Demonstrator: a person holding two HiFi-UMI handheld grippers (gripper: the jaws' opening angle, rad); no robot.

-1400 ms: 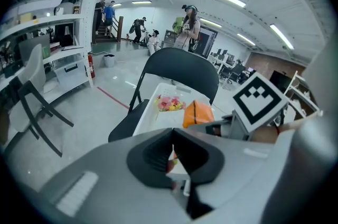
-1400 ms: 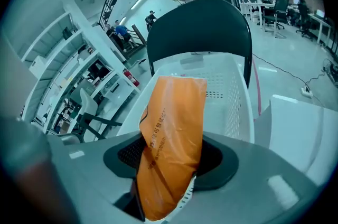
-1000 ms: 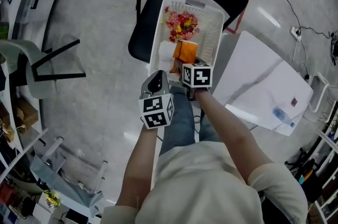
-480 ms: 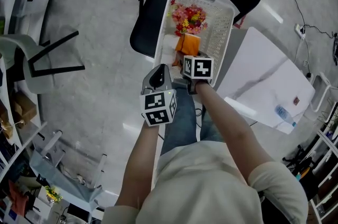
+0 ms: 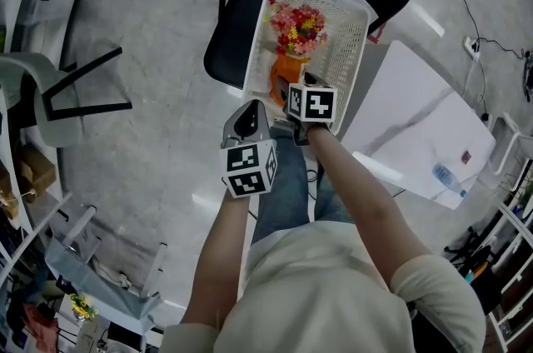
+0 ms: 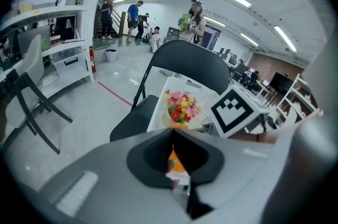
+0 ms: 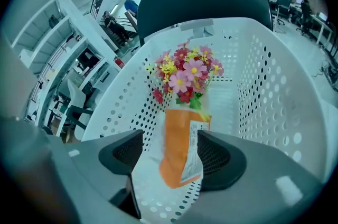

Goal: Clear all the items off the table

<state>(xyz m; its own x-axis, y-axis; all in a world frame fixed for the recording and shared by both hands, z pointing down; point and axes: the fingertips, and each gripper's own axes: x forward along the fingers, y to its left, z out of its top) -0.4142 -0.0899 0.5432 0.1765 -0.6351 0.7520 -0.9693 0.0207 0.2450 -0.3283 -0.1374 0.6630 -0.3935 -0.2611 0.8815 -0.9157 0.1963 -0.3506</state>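
Right gripper view: the right gripper point(image 7: 170, 158) stands over the near end of the basket point(image 7: 274, 106). Its jaws have just been opening and now stand apart. The packet point(image 7: 178, 151) is between the jaws but clear of both pads, and it is blurred, so it has probably been let go and is dropping. In the head view a second ago the packet lay higher, at the gripper's tip; it now sits lower inside the basket, just short of the flowers point(image 7: 186, 75) at the basket's far end. This item therefore counts as delivered.

The packet's long axis runs along the basket's length. One short end points at the flowers and the other at the basket's near wall, with its printed white panel on the right.

Left gripper view: the left gripper point(image 6: 177, 165) hangs just outside the basket's near-left corner, jaws closed together on nothing.

Head view: the table point(image 5: 416, 118) to the right of the basket bears a bottle point(image 5: 447, 183), so clearing is likely unfinished.
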